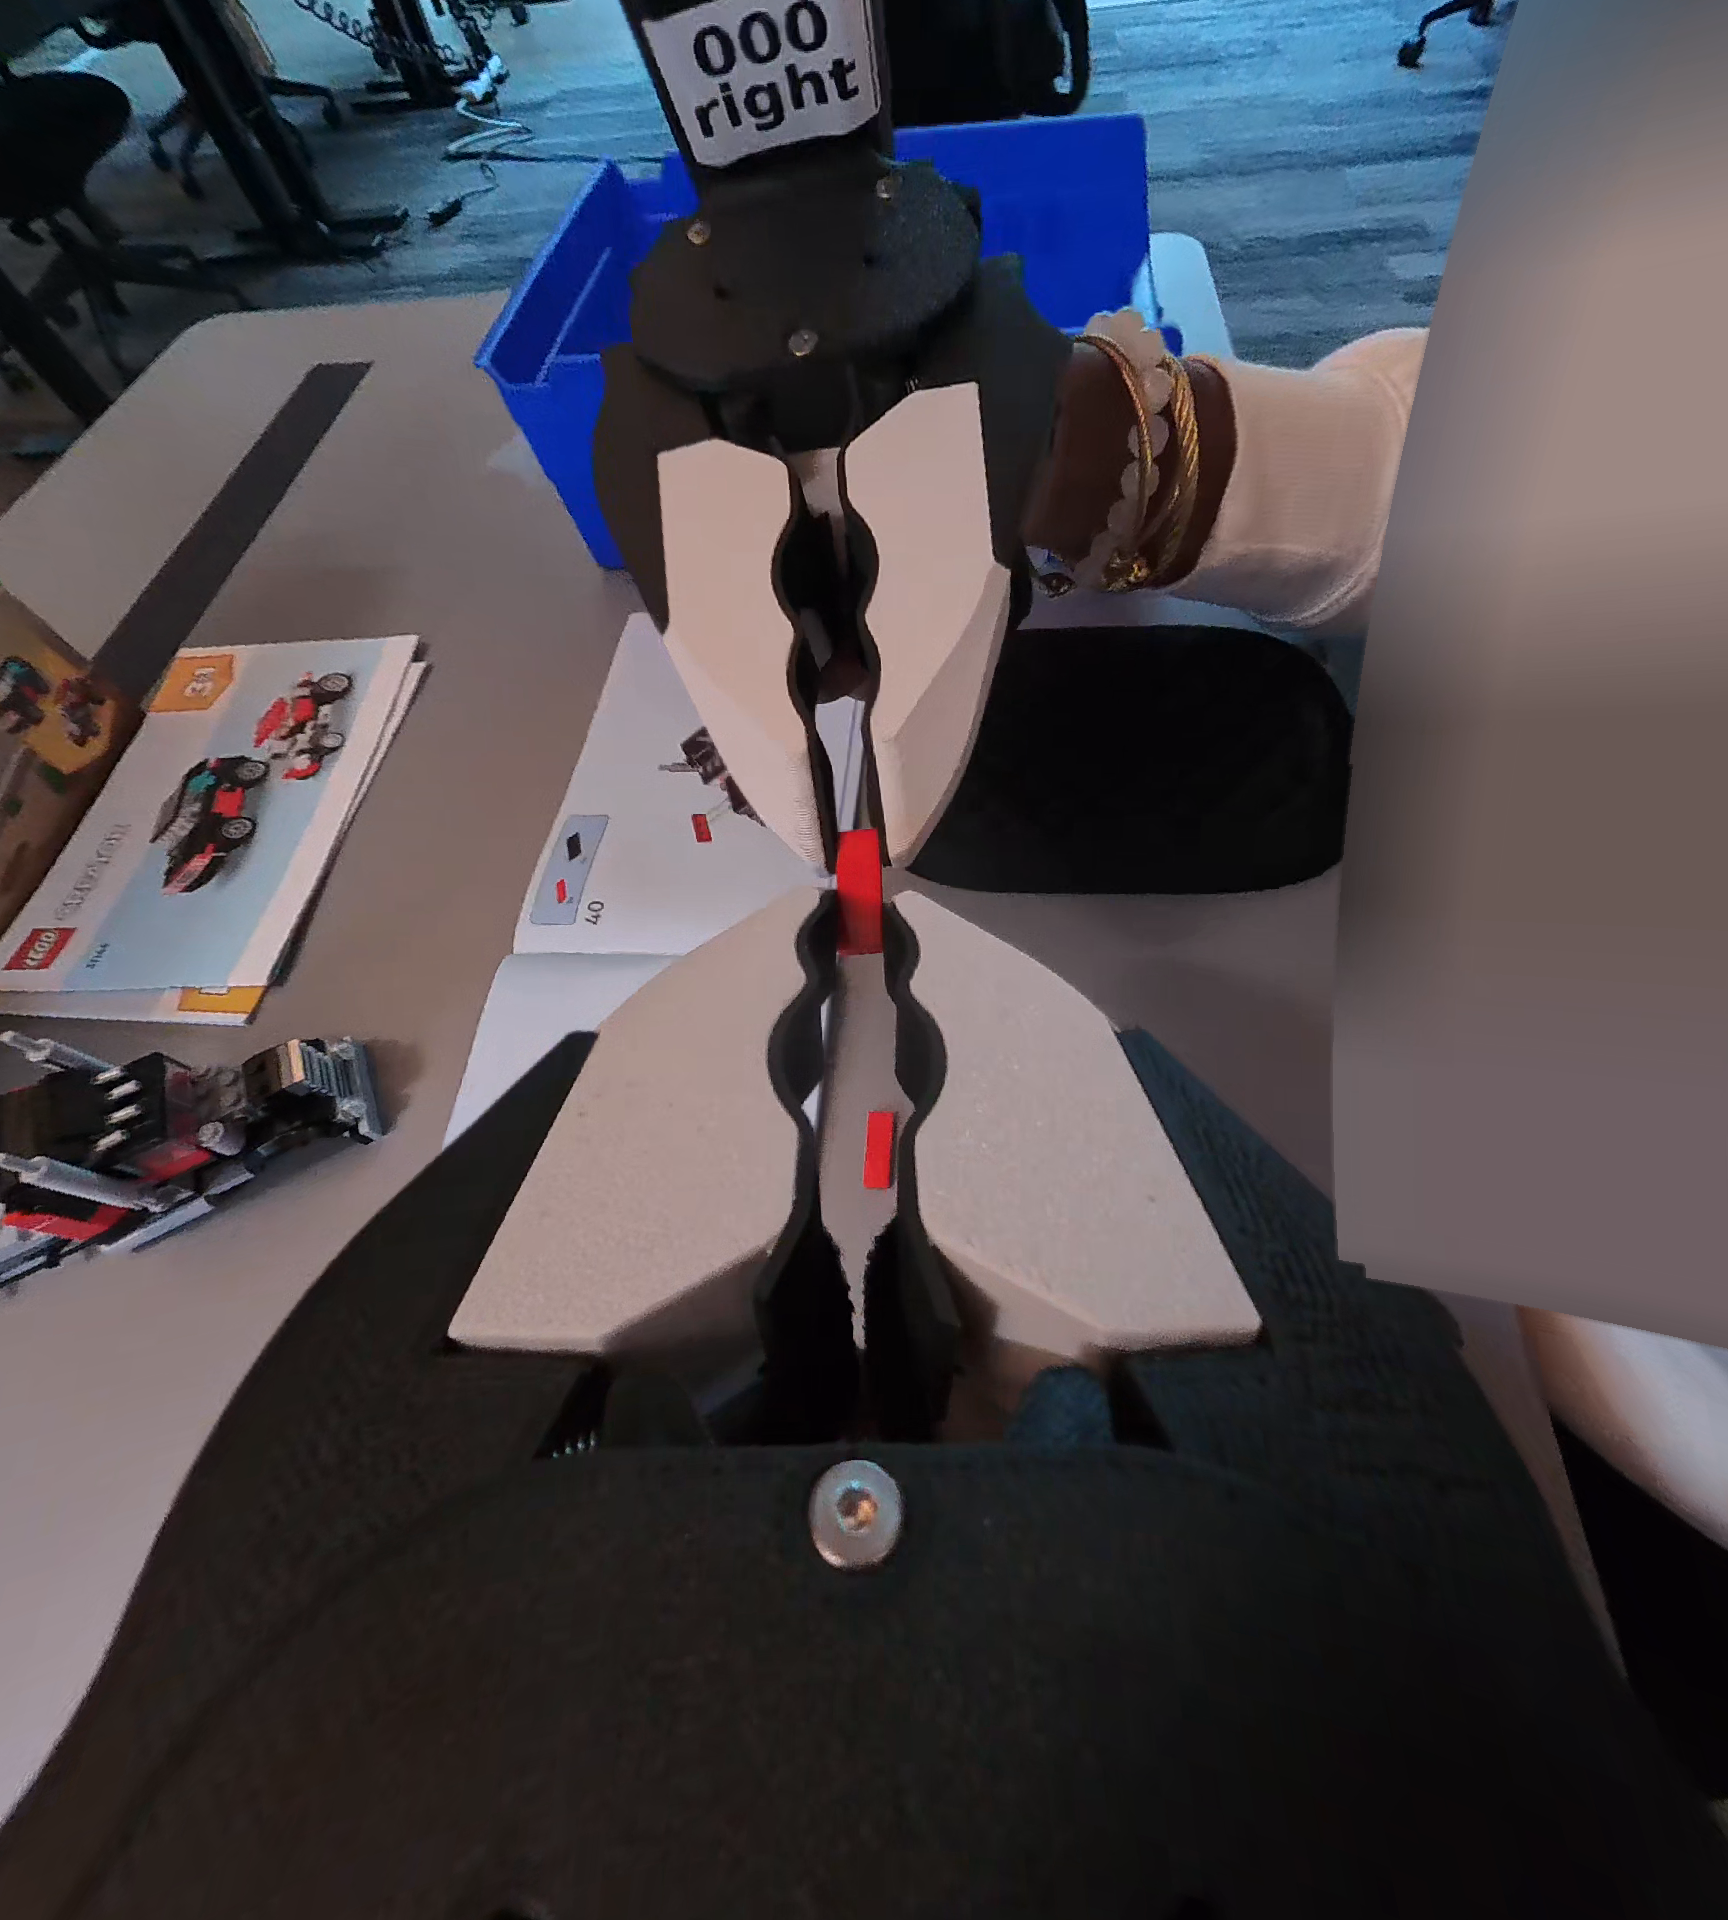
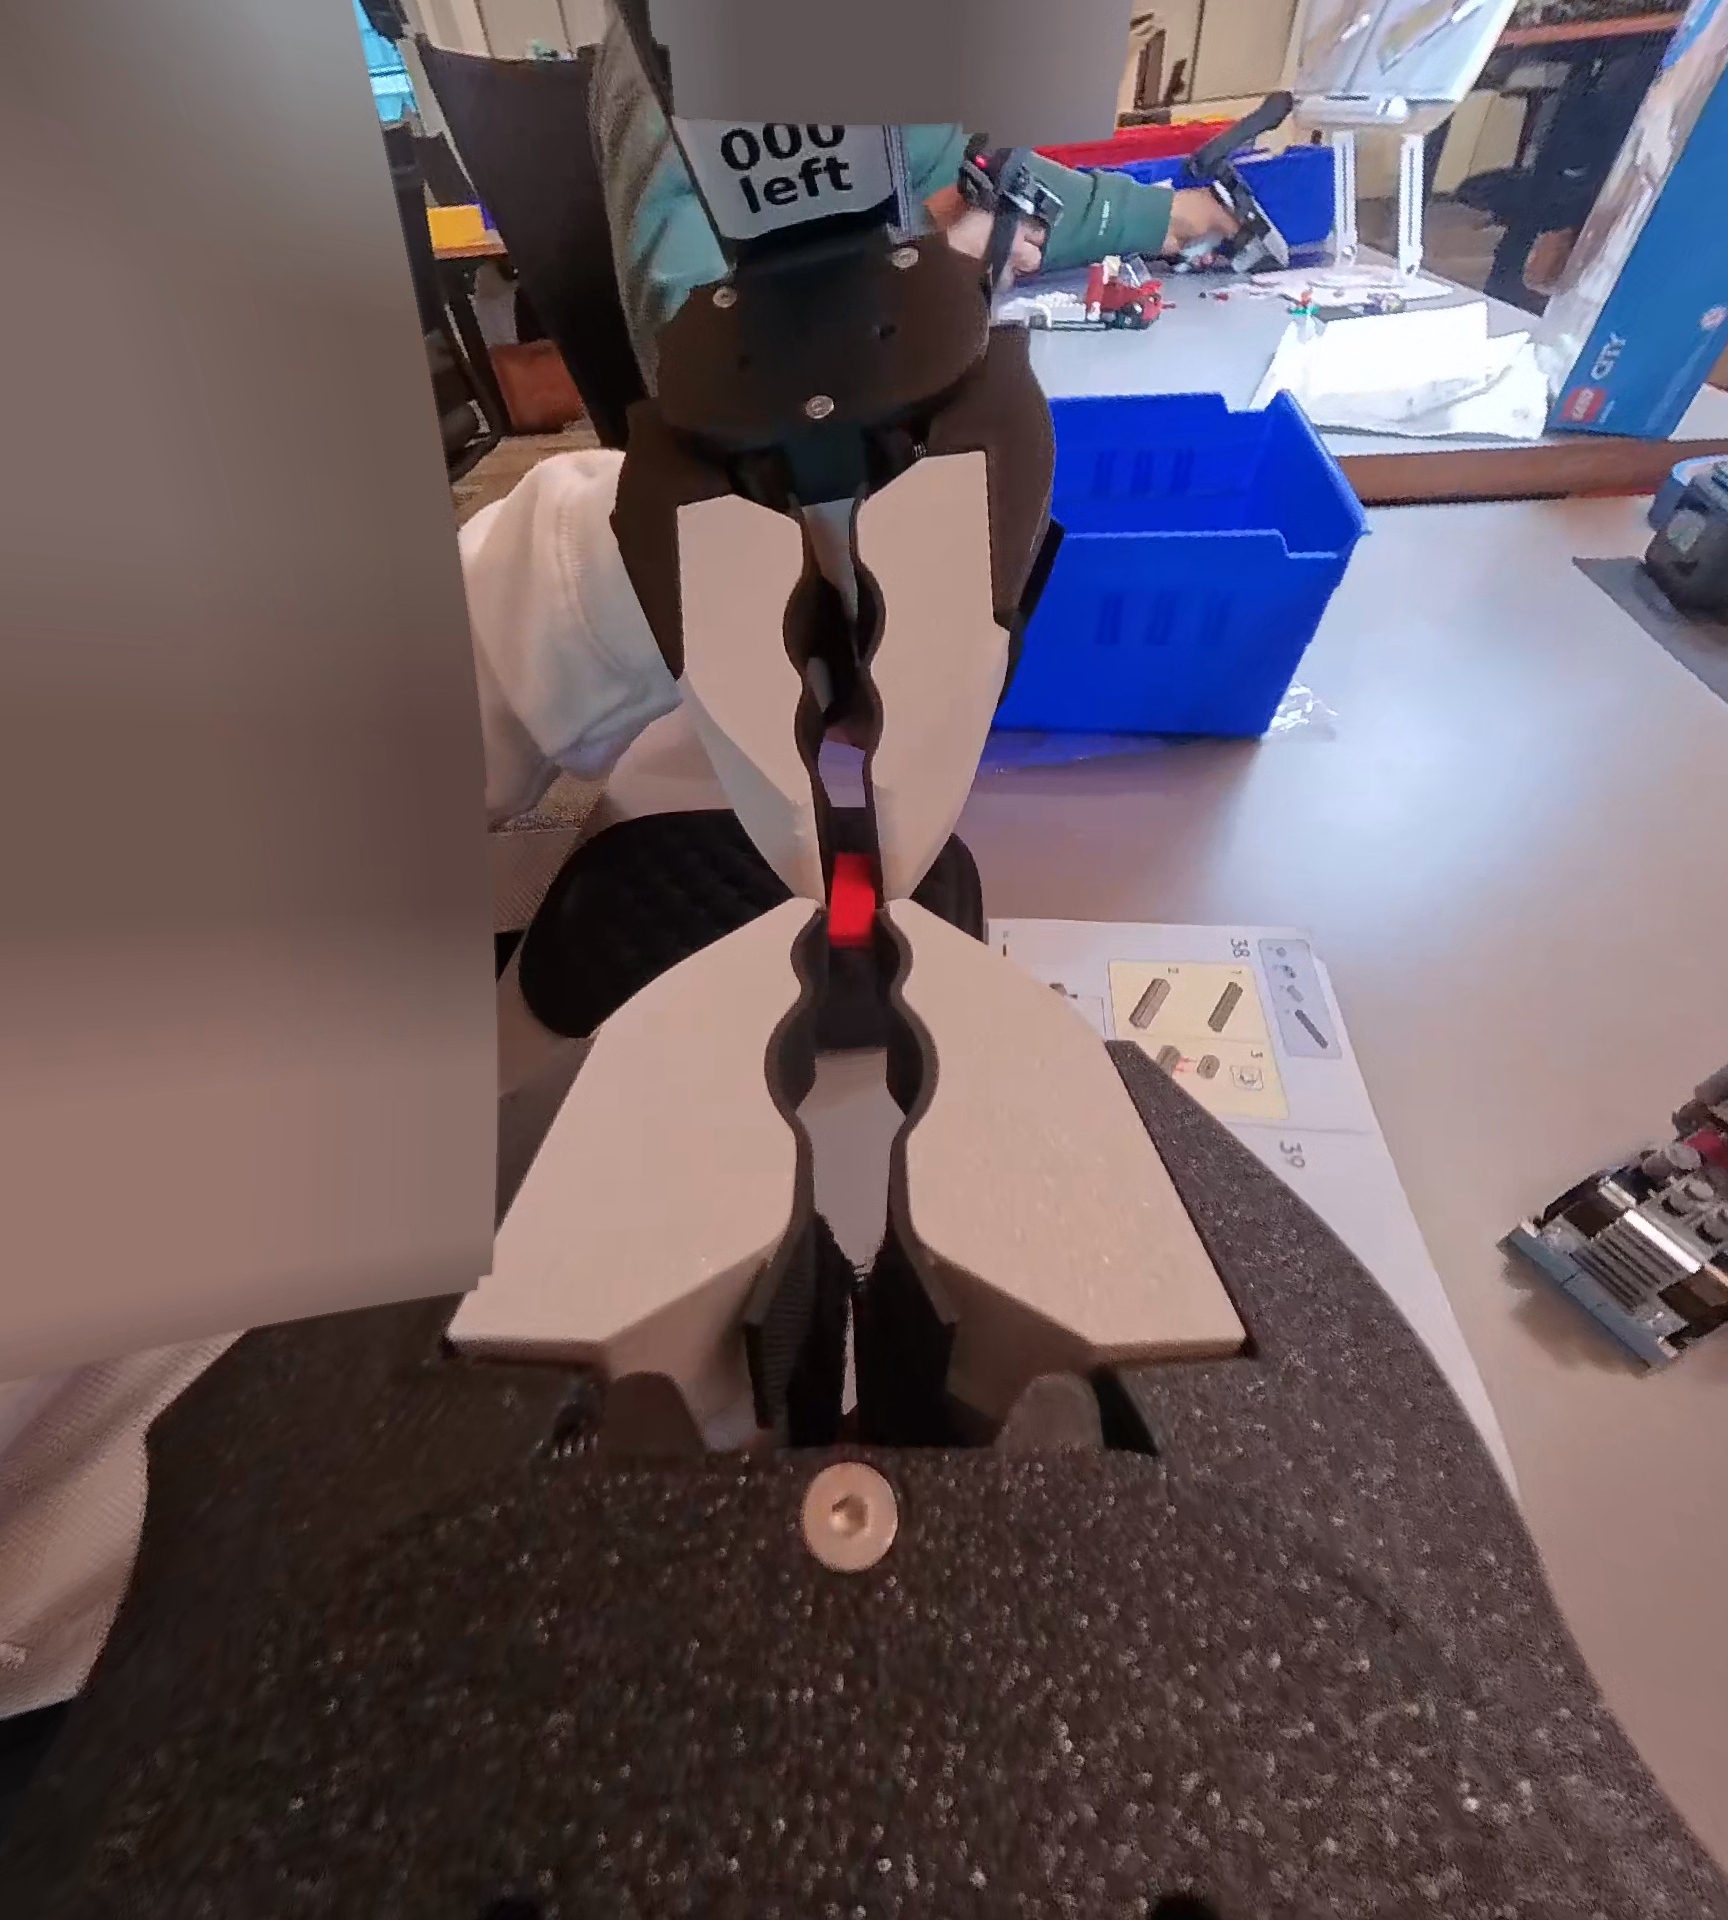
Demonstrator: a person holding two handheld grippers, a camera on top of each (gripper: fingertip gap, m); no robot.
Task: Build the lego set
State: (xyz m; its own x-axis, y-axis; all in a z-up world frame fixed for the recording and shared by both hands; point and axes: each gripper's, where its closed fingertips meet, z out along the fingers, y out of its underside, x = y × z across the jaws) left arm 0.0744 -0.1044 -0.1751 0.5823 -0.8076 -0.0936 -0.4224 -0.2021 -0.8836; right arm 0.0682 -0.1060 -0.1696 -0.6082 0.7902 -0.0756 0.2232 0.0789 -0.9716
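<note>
**Two claws meet tip to tip on one red brick**

We see both claws raised above the pale grey worktop, facing each other nose to nose. Between them sits a small red plastic Lego brick, a short narrow piece with flat, glossy sides; its studs cannot be made out from either view.

The left claw has its white wavy-edged fingers drawn nearly together, the tips pinching the lower end of the red brick. The right claw comes in from the far side, its own tips clamped on the upper end of the same brick. In the right wrist view the picture mirrors: right claw near, left claw beyond, the brick held between both sets of tips, clear of the worktop.

A wrist with gold and pearl-coloured bracelets and a white sleeve shows behind the right claw.

On the worktop, left of the claws, lies the partly built Lego car: black body, red panels, grey grille at one end, silver pipes along the side. It rests well apart from the claws. In the right wrist view the same car sits by the right edge.

An open instruction booklet lies directly under the claws. A closed booklet with car pictures on its cover lies beside it. A blue plastic bin stands behind.
</note>
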